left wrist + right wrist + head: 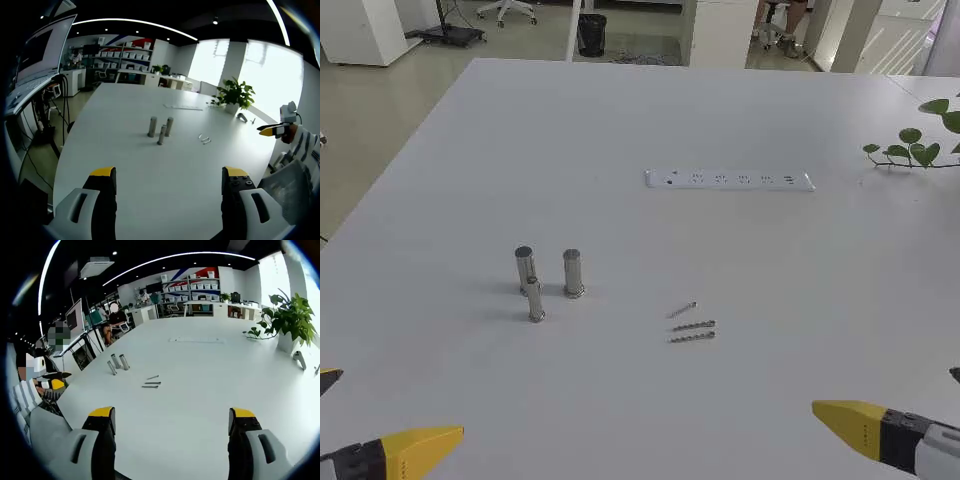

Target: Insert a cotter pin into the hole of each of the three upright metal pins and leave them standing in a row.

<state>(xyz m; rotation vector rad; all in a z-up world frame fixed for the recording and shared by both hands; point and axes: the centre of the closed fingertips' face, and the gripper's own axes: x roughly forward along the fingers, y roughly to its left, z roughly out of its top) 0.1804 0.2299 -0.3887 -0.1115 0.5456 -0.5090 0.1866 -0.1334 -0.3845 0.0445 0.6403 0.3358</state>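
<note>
We had the left tool (168,172) and the right tool (173,413) with jaws spread wide, gripping nothing, both low over the near edge of the counter (740,110). The three metal pins (535,298) stood upright ahead of the left tool in a tight cluster rather than a row, the front one almost touching the one behind it. The three cotter pins (692,331) lay flat ahead of the right tool, a little to its left, two of them just beside each other.

We judged two risks. A wide jaw closing on one metal pin could clip its neighbour and topple it, since they stood so close. The cotter pins were thin and flat on the counter, so a pinch could skid off one or drag up two together. The cross-holes were too small to make out, so a cotter pin might meet bare metal.
</note>
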